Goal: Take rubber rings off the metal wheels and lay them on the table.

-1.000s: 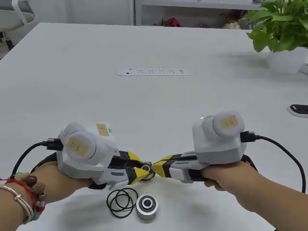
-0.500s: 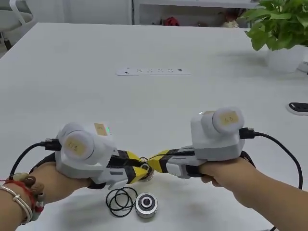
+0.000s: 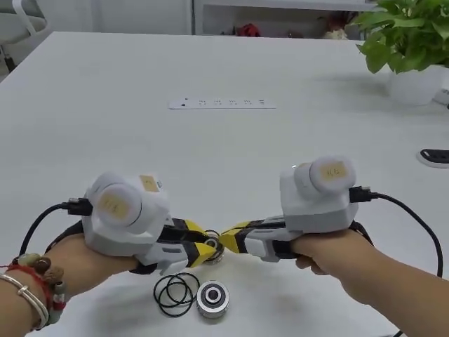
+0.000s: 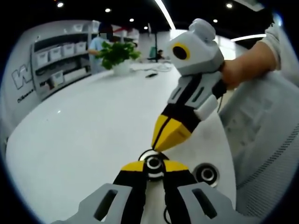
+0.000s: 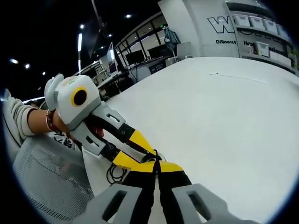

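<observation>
- where the two tools meet at lower centre of the head view, the left hand-held gripper (image 3: 204, 248) is clamped on a metal wheel (image 4: 154, 163).
- right hand-held gripper (image 3: 226, 242): jaws drawn narrow, tips against that wheel's rim; whether a ring sits between them cannot be made out.
- second metal wheel (image 3: 212, 298): on the desk (image 3: 224, 161), bottom centre.
- rubber rings (image 3: 176, 291): loose, overlapping, flat on the desk just left of the second wheel.
- power strip (image 3: 222, 104): upper centre.
- potted plant (image 3: 403, 35): upper right.
</observation>
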The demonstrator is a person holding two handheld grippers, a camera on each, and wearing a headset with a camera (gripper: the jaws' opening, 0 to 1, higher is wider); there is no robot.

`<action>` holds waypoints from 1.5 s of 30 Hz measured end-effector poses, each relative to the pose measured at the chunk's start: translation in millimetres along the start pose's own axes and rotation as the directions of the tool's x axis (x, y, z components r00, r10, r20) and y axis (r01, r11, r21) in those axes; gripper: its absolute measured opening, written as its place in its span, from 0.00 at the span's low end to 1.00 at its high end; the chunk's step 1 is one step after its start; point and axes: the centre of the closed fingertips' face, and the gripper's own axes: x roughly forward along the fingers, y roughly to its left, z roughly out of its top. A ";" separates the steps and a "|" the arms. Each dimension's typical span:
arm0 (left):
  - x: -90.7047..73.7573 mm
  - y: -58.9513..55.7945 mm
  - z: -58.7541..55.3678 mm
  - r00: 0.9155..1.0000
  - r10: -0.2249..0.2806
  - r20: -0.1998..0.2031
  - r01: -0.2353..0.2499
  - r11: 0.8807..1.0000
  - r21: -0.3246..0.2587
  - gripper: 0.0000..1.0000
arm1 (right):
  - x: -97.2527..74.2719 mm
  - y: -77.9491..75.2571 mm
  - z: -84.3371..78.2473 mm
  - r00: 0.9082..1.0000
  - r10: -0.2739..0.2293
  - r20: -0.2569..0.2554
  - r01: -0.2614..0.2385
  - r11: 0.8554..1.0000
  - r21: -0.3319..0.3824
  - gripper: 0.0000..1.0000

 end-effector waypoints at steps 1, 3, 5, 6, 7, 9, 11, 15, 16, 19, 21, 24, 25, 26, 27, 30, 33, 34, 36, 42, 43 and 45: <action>-0.4 -0.1 -0.3 1.000 -0.001 -0.006 0.001 1.000 0.006 0.14 | 0.0 -0.3 0.0 1.000 0.000 0.000 0.000 1.000 0.004 0.00; -1.2 0.1 -0.6 1.000 -0.002 -0.015 0.002 1.000 0.009 0.14 | -0.1 -0.6 0.3 1.000 -0.001 0.001 0.001 1.000 0.009 0.00; -2.7 0.7 -1.3 1.000 -0.004 -0.027 0.004 1.000 0.003 0.15 | -0.2 -0.9 1.4 1.000 -0.001 0.005 0.001 1.000 0.011 0.00; -3.5 0.6 -1.3 1.000 -0.005 -0.030 0.005 1.000 0.003 0.15 | -0.4 -0.7 1.8 1.000 0.000 0.006 0.000 1.000 0.013 0.00; -4.4 0.2 -0.8 1.000 -0.006 -0.030 0.006 1.000 0.005 0.16 | -0.5 -0.1 2.2 1.000 0.001 0.008 -0.001 1.000 0.016 0.00; -6.3 0.0 2.1 1.000 -0.005 -0.029 0.006 1.000 0.007 0.18 | -0.4 -0.2 2.8 1.000 0.003 0.011 -0.003 1.000 0.022 0.00; -8.4 0.3 6.0 1.000 -0.001 -0.026 0.001 1.000 0.006 0.19 | -1.2 0.7 4.6 1.000 0.004 0.020 -0.005 0.999 0.035 0.00; -13.9 3.6 14.8 1.000 0.018 -0.009 -0.018 1.000 0.000 0.26 | -4.5 2.9 13.8 0.998 0.018 0.063 -0.022 0.997 0.073 0.00; -14.6 4.4 16.0 1.000 0.022 -0.006 -0.022 1.000 -0.001 0.28 | -5.1 2.5 16.2 0.997 0.013 0.072 -0.017 0.998 0.067 0.00; -19.2 8.7 25.2 0.999 0.046 0.022 -0.045 0.998 -0.031 0.32 | -8.2 1.6 22.7 0.995 0.009 0.102 -0.017 0.997 0.077 0.00; -21.7 8.3 28.6 0.998 0.044 0.034 -0.043 0.998 -0.044 0.34 | -10.0 1.0 26.6 0.993 0.008 0.118 -0.019 0.996 0.090 0.00; -24.2 7.4 35.5 0.998 0.048 0.047 -0.047 0.998 -0.032 0.36 | -11.2 1.3 30.0 0.991 0.006 0.133 -0.019 0.995 0.093 0.00; -24.6 7.2 38.0 0.997 0.051 0.052 -0.049 0.998 -0.030 0.36 | -11.4 1.6 31.0 0.990 0.006 0.139 -0.020 0.995 0.095 0.00; -25.3 5.8 41.8 0.997 0.046 0.060 -0.045 0.999 -0.029 0.37 | -11.4 1.2 31.6 0.990 0.006 0.142 -0.020 0.995 0.096 0.00; -26.0 4.7 44.4 0.997 0.042 0.064 -0.040 0.999 -0.032 0.37 | -11.4 1.1 31.8 0.990 0.006 0.144 -0.020 0.995 0.098 0.00; -32.0 1.8 56.6 0.996 0.034 0.084 -0.032 0.999 -0.028 0.40 | -12.9 4.3 35.5 0.987 0.018 0.162 -0.035 0.994 0.103 0.00; -43.1 3.2 72.6 0.992 0.047 0.116 -0.047 0.999 -0.006 0.43 | -14.5 9.6 41.8 0.981 0.040 0.191 -0.064 0.991 0.120 0.00; -46.8 3.6 76.8 0.991 0.052 0.127 -0.051 0.999 -0.008 0.44 | -15.0 12.3 44.9 0.977 0.055 0.205 -0.082 0.988 0.128 0.00; -56.7 3.8 85.2 0.987 0.057 0.150 -0.056 0.998 -0.014 0.46 | -15.2 16.1 47.1 0.974 0.070 0.214 -0.101 0.986 0.135 0.00; -86.8 1.8 95.7 0.978 0.088 0.189 -0.091 0.996 0.007 0.51 | -15.0 29.4 48.6 0.970 0.113 0.216 -0.147 0.978 0.148 0.00; -93.4 1.3 95.2 0.977 0.095 0.192 -0.099 0.995 0.010 0.52 | -15.1 33.0 49.4 0.968 0.126 0.219 -0.161 0.975 0.151 0.00; -104.5 0.5 92.8 0.974 0.108 0.197 -0.112 0.994 0.011 0.54 | -14.9 40.5 49.7 0.964 0.152 0.219 -0.189 0.969 0.157 0.00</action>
